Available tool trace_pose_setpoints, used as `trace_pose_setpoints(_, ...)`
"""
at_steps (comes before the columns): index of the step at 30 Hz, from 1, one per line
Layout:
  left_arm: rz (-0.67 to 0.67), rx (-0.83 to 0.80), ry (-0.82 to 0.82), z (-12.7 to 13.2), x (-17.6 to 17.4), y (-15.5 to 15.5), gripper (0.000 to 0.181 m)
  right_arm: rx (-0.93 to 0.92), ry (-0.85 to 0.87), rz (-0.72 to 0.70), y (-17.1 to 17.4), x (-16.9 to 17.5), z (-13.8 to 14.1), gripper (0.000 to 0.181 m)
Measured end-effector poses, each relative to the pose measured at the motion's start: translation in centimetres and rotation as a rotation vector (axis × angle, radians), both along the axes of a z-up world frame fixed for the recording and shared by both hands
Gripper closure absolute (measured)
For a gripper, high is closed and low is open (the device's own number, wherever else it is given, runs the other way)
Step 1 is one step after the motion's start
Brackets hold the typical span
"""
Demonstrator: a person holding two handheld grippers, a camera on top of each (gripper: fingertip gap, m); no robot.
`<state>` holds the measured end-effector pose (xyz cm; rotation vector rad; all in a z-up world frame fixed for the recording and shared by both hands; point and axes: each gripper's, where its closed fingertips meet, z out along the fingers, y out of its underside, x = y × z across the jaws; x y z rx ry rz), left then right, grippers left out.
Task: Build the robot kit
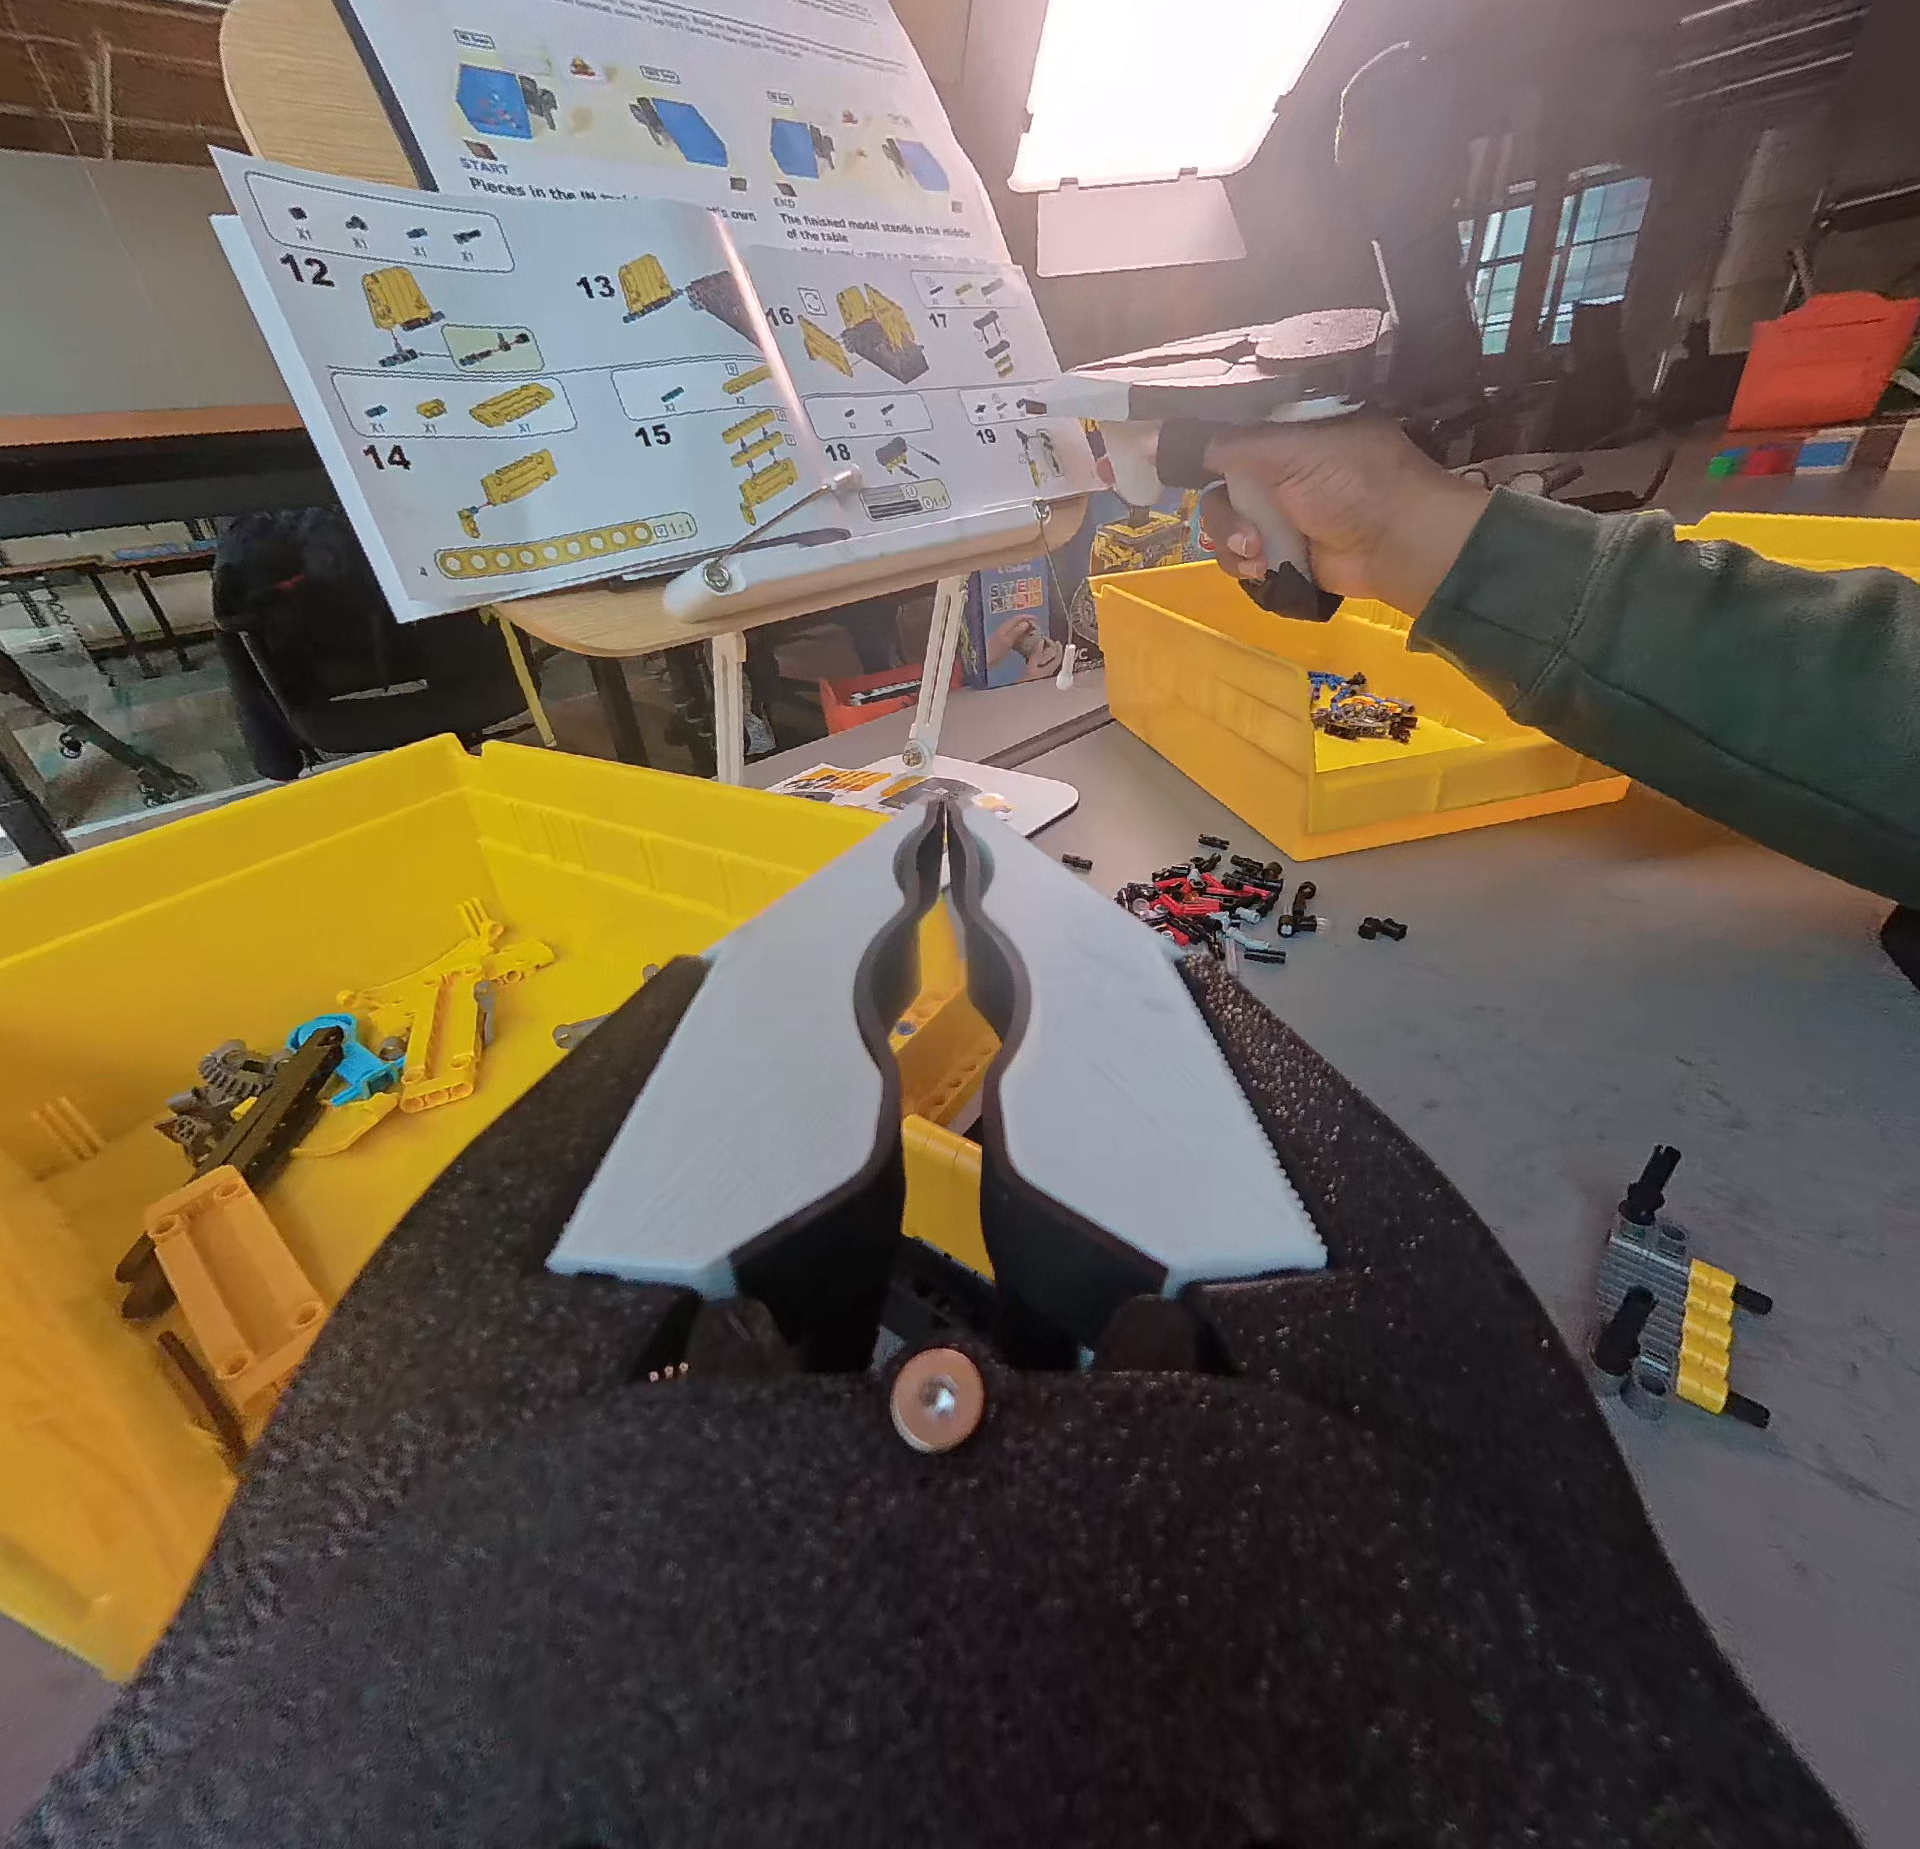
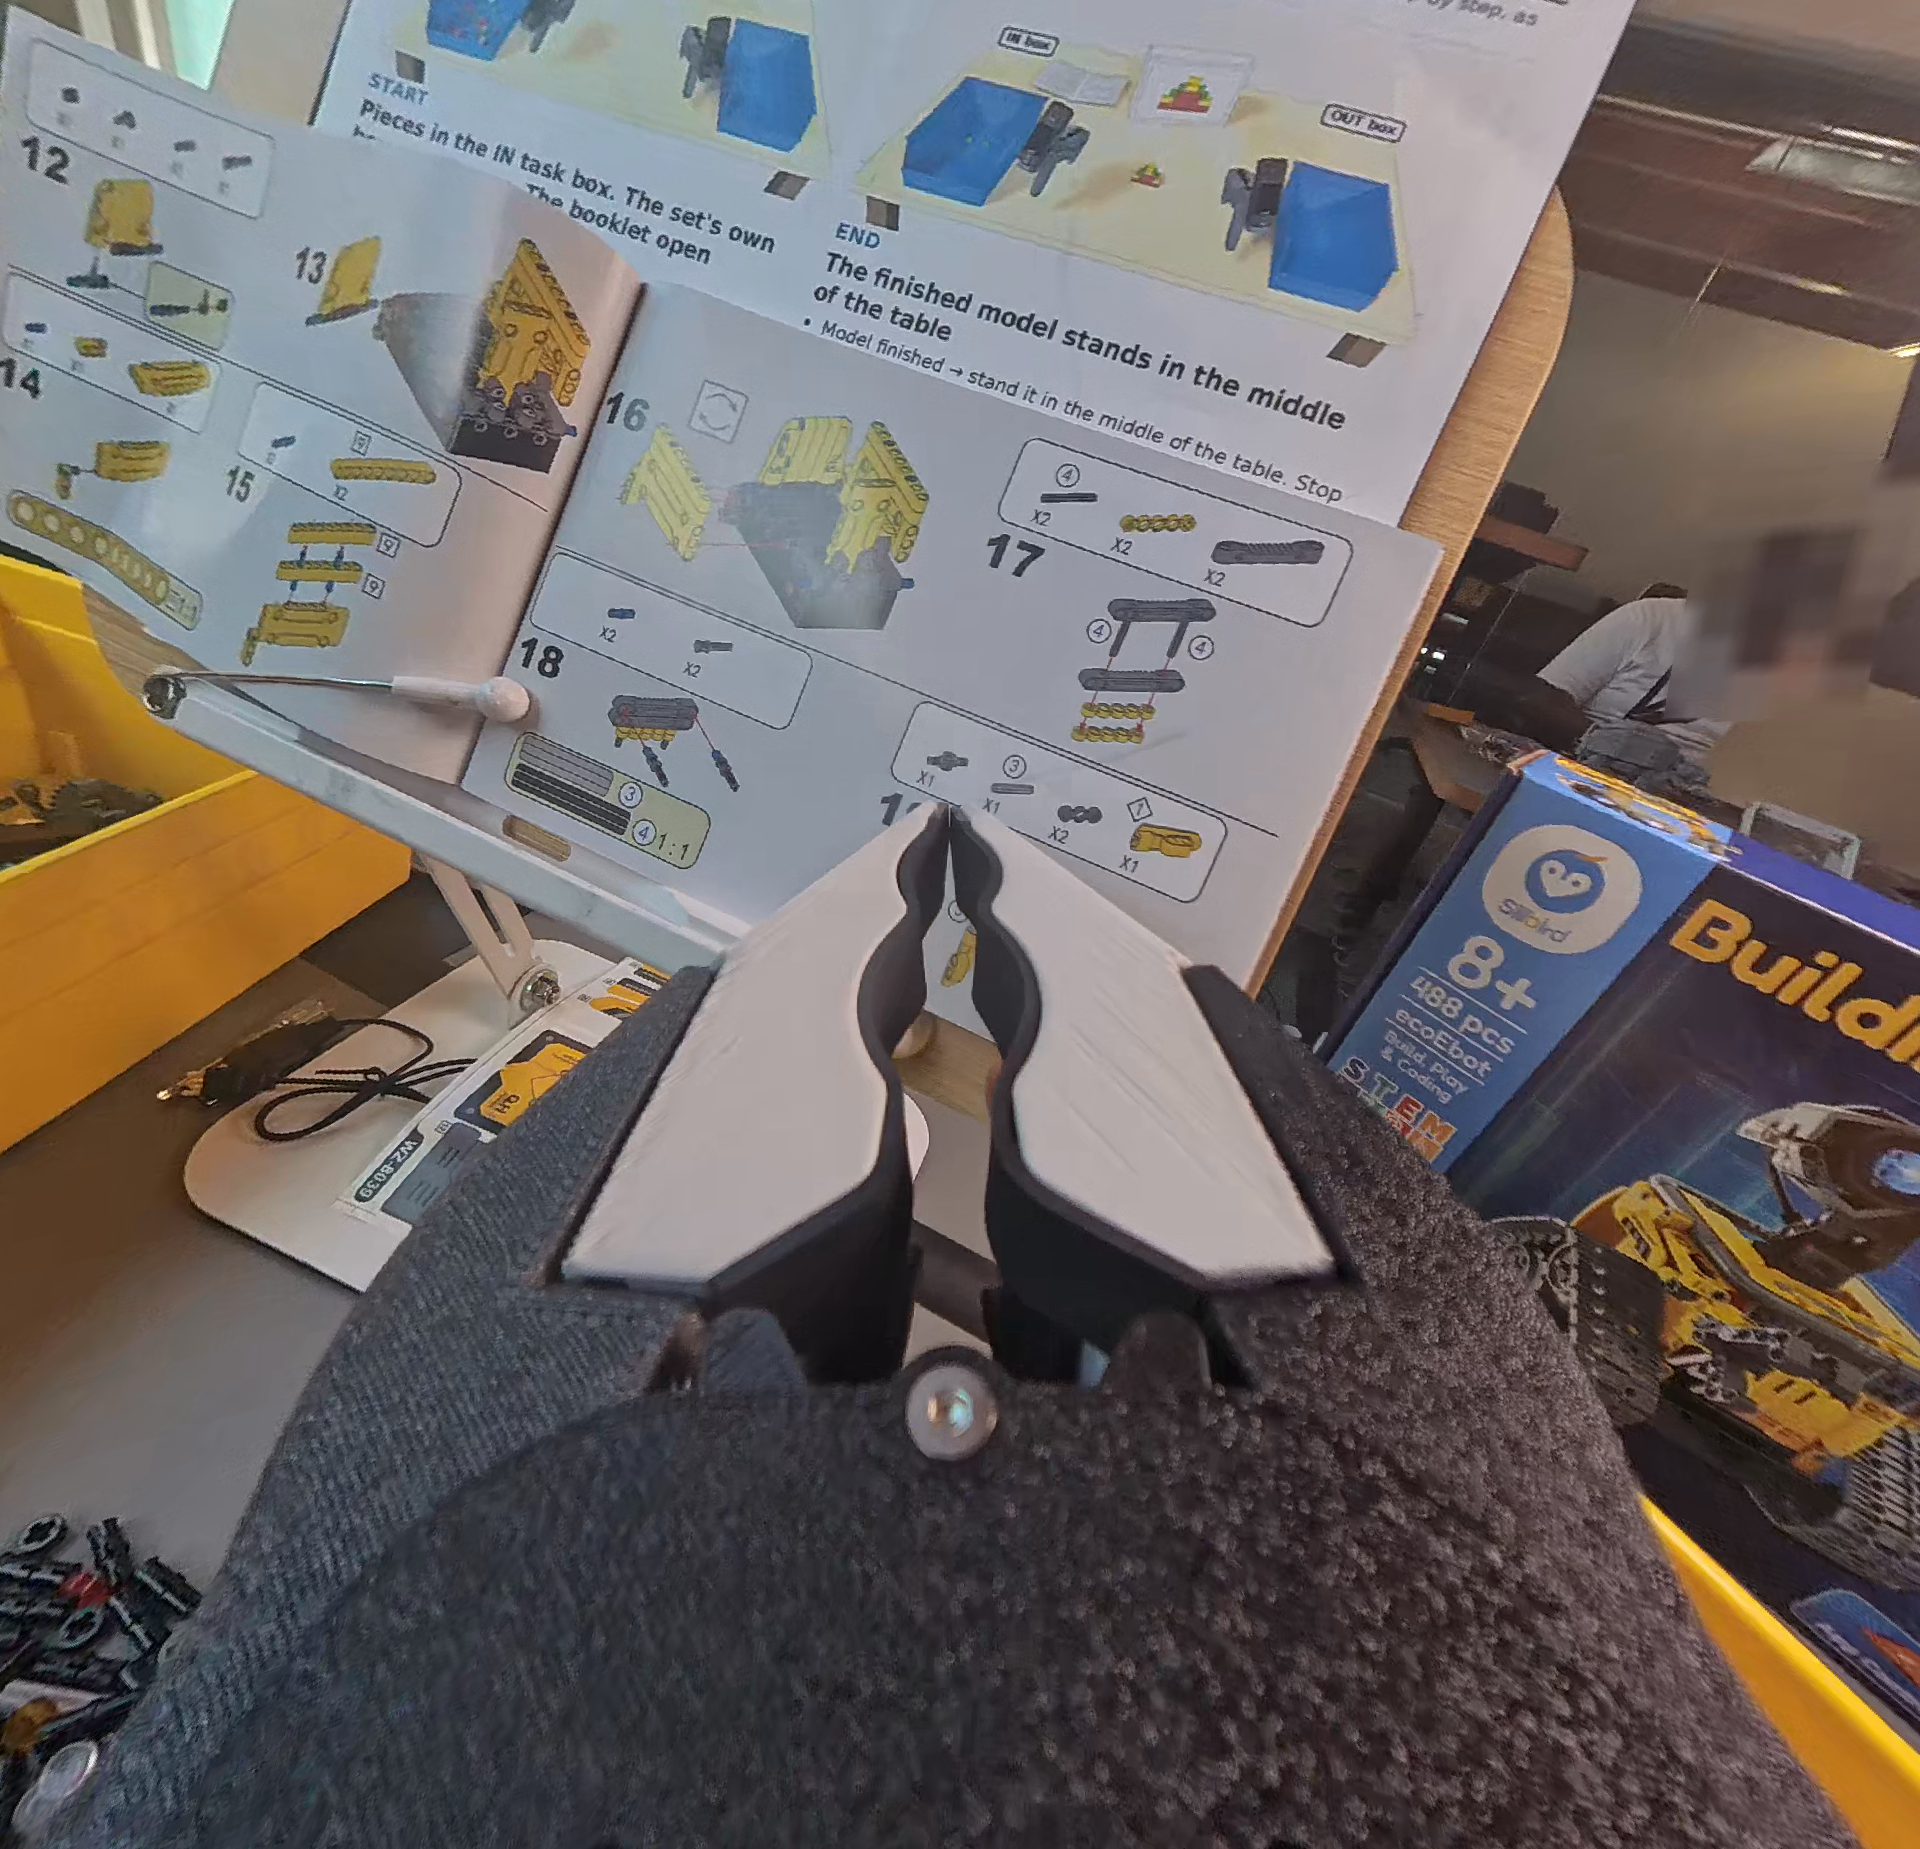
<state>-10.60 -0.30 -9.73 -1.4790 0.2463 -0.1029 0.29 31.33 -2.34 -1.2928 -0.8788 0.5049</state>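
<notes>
My left gripper (image 1: 945, 812) is shut and empty. It hovers over the right rim of a yellow bin (image 1: 343, 812) that holds yellow beams, a black beam and a blue part. My right gripper (image 2: 948, 817) is shut and empty, its tips close in front of the lower right page of an open instruction booklet (image 2: 831, 573); I cannot tell if they touch it. In the left wrist view a hand holds the right gripper (image 1: 1044, 405) raised at the right edge of the booklet (image 1: 571, 376), which rests on a white stand.
A pile of small black and red pins (image 1: 1216, 895) lies on the grey table. A small grey-and-yellow assembly (image 1: 1673, 1300) lies at the right. A second yellow bin (image 1: 1195, 677) stands behind. The set's box (image 2: 1662, 1072) and a black cord (image 2: 332, 1072) sit by the stand. Tip to tip, the grippers are about 35 centimeters apart.
</notes>
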Motion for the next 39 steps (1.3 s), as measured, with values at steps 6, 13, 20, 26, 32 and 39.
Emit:
trace_pose_setpoints(6,-0.006,-0.025,0.03,-1.0,0.3,0.4,0.179,0.043,-0.069,-0.003,0.2,-1.6,-0.5,0.181)
trace_pose_setpoints(13,-0.029,-0.07,-0.01,-1.5,0.4,0.4,0.175,0.019,-0.054,-0.004,0.7,-1.7,-0.9,0.181)
trace_pose_setpoints(20,-0.014,-0.072,-0.007,-1.7,-0.1,0.5,0.168,0.009,-0.031,-0.021,1.2,-0.8,-0.7,0.181)
trace_pose_setpoints(26,-0.018,-0.06,-0.01,-1.6,0.0,0.5,0.168,0.003,-0.026,-0.025,1.4,-0.5,-0.7,0.18)
trace_pose_setpoints(32,-0.016,-0.02,-0.006,-1.2,-0.1,0.4,0.172,0.005,-0.028,-0.022,1.4,-0.5,-0.8,0.179)
trace_pose_setpoints(39,-0.064,-0.011,0.002,-1.2,0.4,0.2,0.181,0.006,-0.031,-0.023,1.4,-0.4,-0.8,0.179)
